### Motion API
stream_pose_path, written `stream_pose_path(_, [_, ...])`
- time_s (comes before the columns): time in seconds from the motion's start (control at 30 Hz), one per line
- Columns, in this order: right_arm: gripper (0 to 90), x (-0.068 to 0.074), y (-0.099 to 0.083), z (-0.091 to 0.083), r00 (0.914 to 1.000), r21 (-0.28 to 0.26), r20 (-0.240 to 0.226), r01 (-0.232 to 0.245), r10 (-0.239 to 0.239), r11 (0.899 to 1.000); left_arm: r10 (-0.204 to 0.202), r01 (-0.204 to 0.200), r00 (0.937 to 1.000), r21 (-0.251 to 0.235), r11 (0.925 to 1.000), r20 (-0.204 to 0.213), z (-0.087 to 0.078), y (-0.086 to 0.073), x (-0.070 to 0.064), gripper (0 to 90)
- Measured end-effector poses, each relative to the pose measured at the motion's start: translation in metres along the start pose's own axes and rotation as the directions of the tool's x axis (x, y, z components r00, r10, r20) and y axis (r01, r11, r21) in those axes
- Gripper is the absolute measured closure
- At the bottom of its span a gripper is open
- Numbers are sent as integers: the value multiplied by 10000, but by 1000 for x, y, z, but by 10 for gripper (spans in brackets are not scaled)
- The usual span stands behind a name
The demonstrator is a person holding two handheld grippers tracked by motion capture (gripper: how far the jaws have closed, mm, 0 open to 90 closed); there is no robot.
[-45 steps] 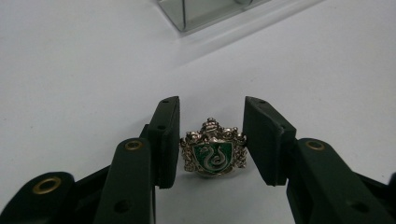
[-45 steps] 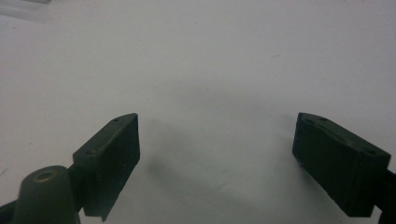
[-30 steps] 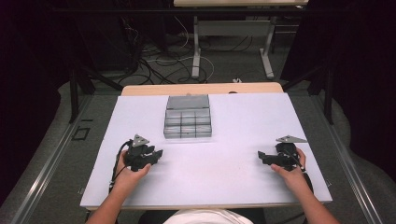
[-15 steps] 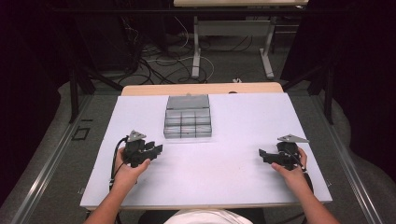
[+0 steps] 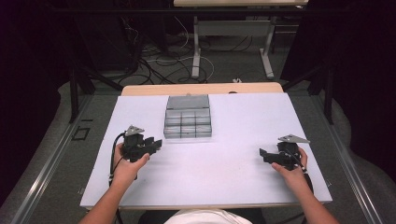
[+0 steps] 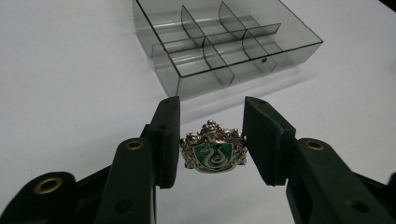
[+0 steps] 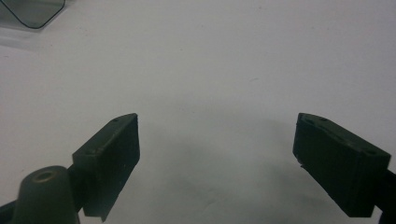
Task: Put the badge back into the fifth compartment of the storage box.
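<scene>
Fingers (image 6: 261, 140) of the left gripper (image 6: 212, 140) pinch a small metal crest badge (image 6: 213, 151), green shield with a silver snake, clear of the white counter (image 5: 233, 158). Compared with one second ago, the left gripper has risen and shifted toward the clear divided organizer box (image 5: 187, 122), which now sits just ahead of it. Judgement: badge is picked up and heading for a compartment; which one cannot be told. Right gripper (image 7: 217, 154) rests well apart near the counter's right edge, unchanged, fingers spread wide and empty.
</scene>
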State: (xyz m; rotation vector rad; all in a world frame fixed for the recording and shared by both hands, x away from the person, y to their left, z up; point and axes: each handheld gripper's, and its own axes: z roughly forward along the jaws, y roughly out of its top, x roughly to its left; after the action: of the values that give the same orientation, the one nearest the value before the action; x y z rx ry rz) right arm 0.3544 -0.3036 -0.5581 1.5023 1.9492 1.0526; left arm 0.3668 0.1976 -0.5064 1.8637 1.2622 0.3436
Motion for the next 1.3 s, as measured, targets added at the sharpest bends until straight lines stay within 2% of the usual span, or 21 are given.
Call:
stream_pose_path(0.17, [142, -1, 0, -2, 10000, -72, 50, -78, 78, 9999, -292, 295, 9995, -178, 9994, 144, 1, 15, -3, 578])
stream_pose_path(0.27, [142, -1, 1, -1, 9998, -215, 165, -143, 146, 9997, -339, 345, 9992, -237, 9991, 231, 2, 25, -4, 578])
stream_pose_path(0.53, [142, 1, 0, -3, 10000, -142, 59, -5, 6, 9999, -545, 560, 9977, -369, 9978, 406, 9, 47, -9, 578])
stream_pose_path(0.8, [142, 1, -1, -6, 9998, -334, 201, -18, 25, 9994, -332, 347, 9987, -388, 9986, 378, 18, 62, -17, 578])
stream_pose_path(1.17, [142, 4, 2, -5, 9999, -359, 31, 143, -142, 9993, -504, 517, 9983, -437, 9977, 290, 39, 76, -25, 578])
stream_pose_path(1.3, [142, 7, 3, -5, 9996, -410, -15, 282, -282, 9988, -549, 556, 9983, -300, 9980, 217, 47, 79, -27, 578])
